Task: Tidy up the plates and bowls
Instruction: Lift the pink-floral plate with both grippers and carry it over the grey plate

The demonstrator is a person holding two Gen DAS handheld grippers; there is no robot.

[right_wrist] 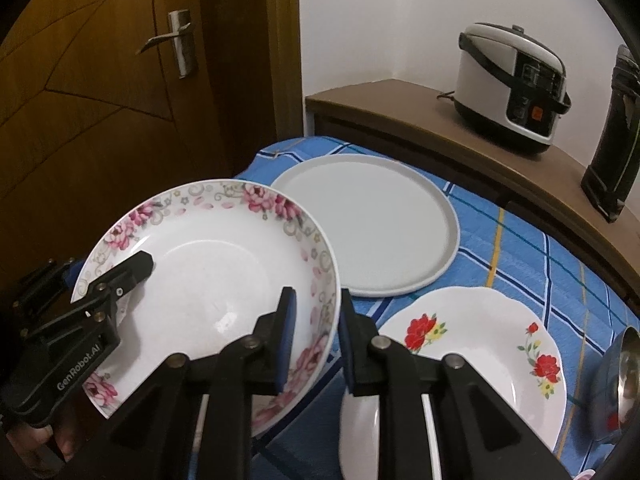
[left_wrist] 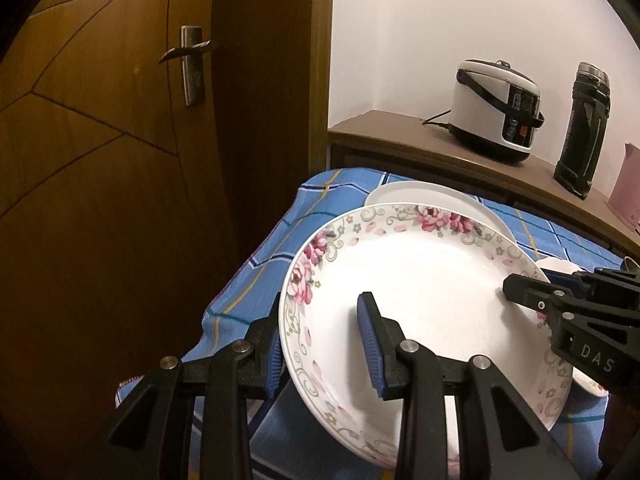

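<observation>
- Two hand-held grippers share one thing: a deep white plate with pink peonies round its rim [right_wrist: 208,280], lifted and tilted above the blue checked tablecloth [right_wrist: 520,248].
- Left gripper [left_wrist: 320,344] is clenched on the plate's left rim, one blue pad inside the well, the other under the outer edge.
- Right gripper [right_wrist: 314,344] straddles the opposite rim with its jaws narrow; from the right wrist view the pads look to be just at the rim, and I judge it a grip.
- Beyond the held plate, just past its far edge, lies a flat plain pale-grey round plate [right_wrist: 368,224] on the cloth. That is the relation that matters: the likely stacking spot sits forward and a little right of both grippers, nearer the right hand.
- Near the right gripper sits a scalloped white plate with red flowers [right_wrist: 480,340], flat on the cloth, well clear of the held plate.
- A white rice cooker [right_wrist: 516,84] stands on the wooden sideboard [right_wrist: 400,108] behind.
</observation>
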